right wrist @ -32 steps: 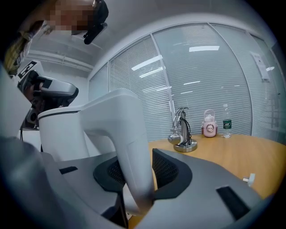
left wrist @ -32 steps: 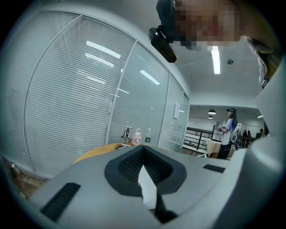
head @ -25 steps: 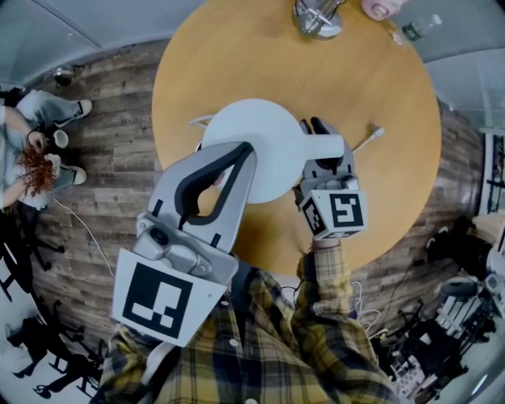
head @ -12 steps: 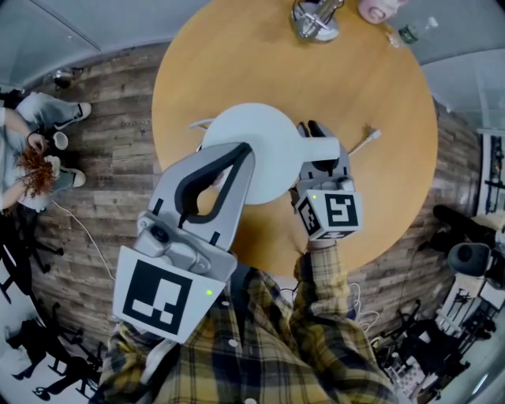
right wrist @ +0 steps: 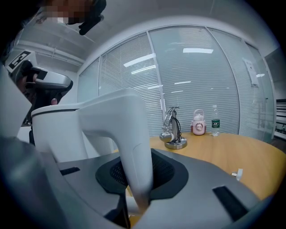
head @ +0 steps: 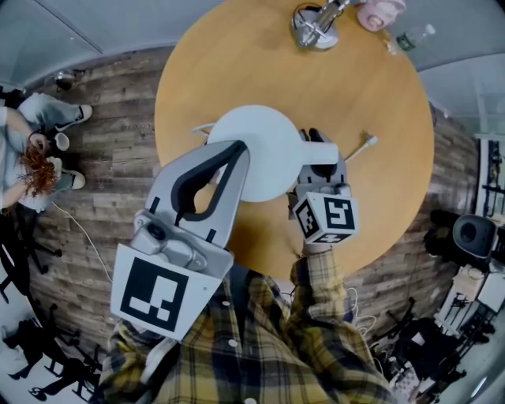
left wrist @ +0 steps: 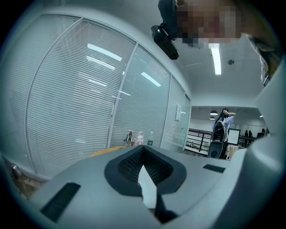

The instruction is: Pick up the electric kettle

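Observation:
The white electric kettle [head: 256, 154] is seen from above over the round wooden table [head: 379, 87]. Its handle [head: 322, 151] points right. My right gripper [head: 316, 142] is shut on that handle. In the right gripper view the handle [right wrist: 134, 147] runs down between the dark pads and the kettle's body [right wrist: 58, 129] fills the left. Whether the kettle's base touches the table is hidden. My left gripper [head: 237, 148] hangs high, close to the head camera, left of the kettle, its fingertips together. In the left gripper view a white sliver shows in the slit of the left gripper [left wrist: 146, 179].
A metal stand [head: 316, 22], a pink bottle [head: 380, 12] and a water bottle [head: 412, 35] sit at the table's far edge. A white plug [head: 364, 144] lies right of the handle. A person [head: 31, 150] sits on the wooden floor at left; equipment [head: 473, 237] crowds the right.
The head view has shifted a little, so the table sits slightly further right in the picture. Both grippers hold their places, and the right one keeps its hold on the handle.

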`<state>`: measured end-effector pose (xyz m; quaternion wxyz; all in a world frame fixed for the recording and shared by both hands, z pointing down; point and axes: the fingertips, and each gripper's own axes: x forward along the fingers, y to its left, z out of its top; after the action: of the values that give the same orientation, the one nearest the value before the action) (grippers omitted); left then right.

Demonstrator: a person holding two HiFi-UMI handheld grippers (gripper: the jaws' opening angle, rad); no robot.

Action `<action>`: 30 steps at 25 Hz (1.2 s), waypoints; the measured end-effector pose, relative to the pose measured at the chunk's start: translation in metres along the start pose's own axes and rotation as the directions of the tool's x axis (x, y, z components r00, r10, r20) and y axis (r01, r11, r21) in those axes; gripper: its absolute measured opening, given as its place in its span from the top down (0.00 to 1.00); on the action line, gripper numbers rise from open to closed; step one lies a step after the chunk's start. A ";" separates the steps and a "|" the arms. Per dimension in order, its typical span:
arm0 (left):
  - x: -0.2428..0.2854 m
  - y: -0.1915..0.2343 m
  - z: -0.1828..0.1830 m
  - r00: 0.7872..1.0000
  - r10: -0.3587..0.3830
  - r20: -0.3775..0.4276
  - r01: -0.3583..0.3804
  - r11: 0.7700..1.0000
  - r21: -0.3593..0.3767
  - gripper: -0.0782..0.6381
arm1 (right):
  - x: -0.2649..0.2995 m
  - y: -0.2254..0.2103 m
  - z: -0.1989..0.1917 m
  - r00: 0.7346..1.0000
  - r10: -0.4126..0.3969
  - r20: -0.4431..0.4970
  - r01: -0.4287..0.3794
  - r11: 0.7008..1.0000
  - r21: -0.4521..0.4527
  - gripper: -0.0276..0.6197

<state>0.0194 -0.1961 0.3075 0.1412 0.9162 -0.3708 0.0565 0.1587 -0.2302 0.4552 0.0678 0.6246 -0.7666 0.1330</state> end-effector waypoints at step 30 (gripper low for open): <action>-0.033 -0.009 0.051 0.995 0.005 0.096 -0.010 0.999 0.052 0.89 | -0.058 -0.017 0.057 0.994 -0.105 0.037 0.104 0.994 0.016 0.81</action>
<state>0.0019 -0.1831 0.2499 0.0990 0.9199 -0.3788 0.0229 0.1914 -0.1952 0.3870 0.0559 0.6668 -0.7329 0.1229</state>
